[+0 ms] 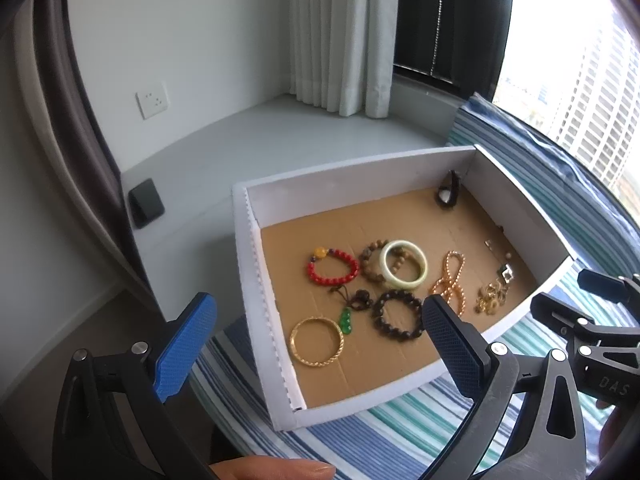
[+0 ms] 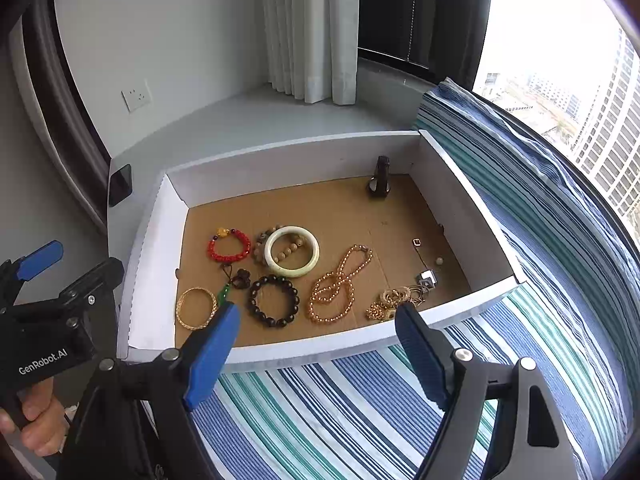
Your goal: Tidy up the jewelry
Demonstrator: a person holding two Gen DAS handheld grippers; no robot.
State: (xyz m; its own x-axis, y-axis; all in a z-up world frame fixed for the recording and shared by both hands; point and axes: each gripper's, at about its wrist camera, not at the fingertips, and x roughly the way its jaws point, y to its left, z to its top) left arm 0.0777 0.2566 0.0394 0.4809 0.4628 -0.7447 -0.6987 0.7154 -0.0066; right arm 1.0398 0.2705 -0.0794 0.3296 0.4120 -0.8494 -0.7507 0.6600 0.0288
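A white box (image 1: 256, 264) (image 2: 152, 264) with a brown cardboard floor holds loose jewelry. On the floor lie a red bead bracelet (image 1: 332, 268) (image 2: 228, 246), a pale jade bangle (image 1: 403, 265) (image 2: 292, 251) over a light wooden bead bracelet (image 1: 368, 260), a dark bead bracelet (image 1: 398, 316) (image 2: 273, 301), a gold bangle (image 1: 317, 341) (image 2: 196, 307), a green gourd pendant (image 1: 346, 322), a gold bead necklace (image 1: 450, 284) (image 2: 338, 286) and a tangled gold chain (image 1: 490, 300) (image 2: 390, 302). My left gripper (image 1: 319, 302) and right gripper (image 2: 317, 311) hover open over the box's near edge, holding nothing.
The box rests on a blue, green and white striped cloth (image 1: 400, 432) (image 2: 340, 408). A small dark upright object (image 1: 448, 192) (image 2: 380, 184) stands in the box's far corner. Behind are a grey ledge (image 1: 280, 132), a black flat device (image 1: 146, 203), a white curtain and a window.
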